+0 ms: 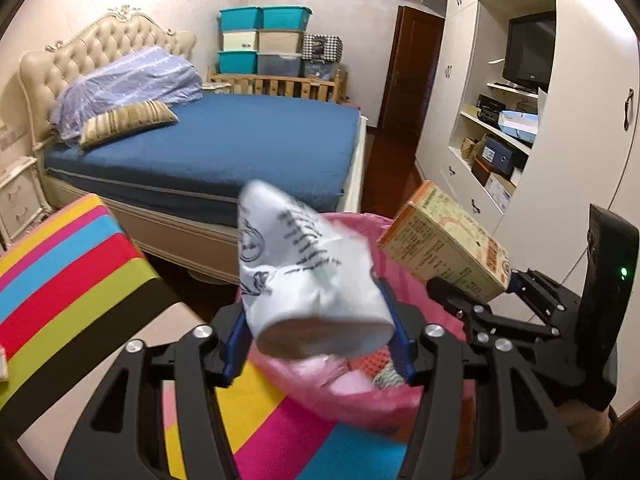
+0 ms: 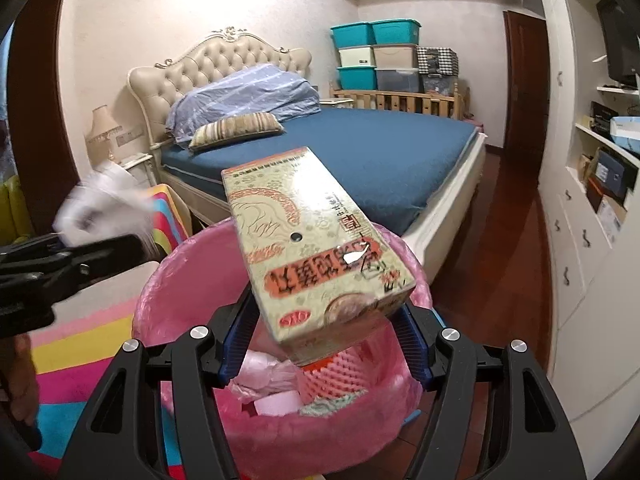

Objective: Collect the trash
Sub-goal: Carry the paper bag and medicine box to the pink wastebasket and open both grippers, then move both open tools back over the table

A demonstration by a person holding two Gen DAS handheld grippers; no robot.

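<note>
Over the bin lined with a pink bag (image 2: 168,292) both grippers hang side by side. My left gripper (image 1: 320,336) is open with a crumpled white printed paper wrapper (image 1: 304,264) between its blue pads; the wrapper is blurred and looks loose. My right gripper (image 2: 324,332) is open too, with a tilted green-and-orange printed carton (image 2: 316,248) between its pads and a slim gap at the left pad. The left wrist view shows the carton (image 1: 444,244) to the right above the bin (image 1: 352,404). Inside the bin lie several pieces of trash (image 2: 280,384).
A striped, many-coloured rug (image 1: 276,412) lies under the bin, and a striped stool (image 1: 76,264) stands to its left. The blue bed (image 2: 380,152) is behind. A white wall unit with shelves (image 1: 500,148) lines the right, across dark wood floor (image 2: 492,264).
</note>
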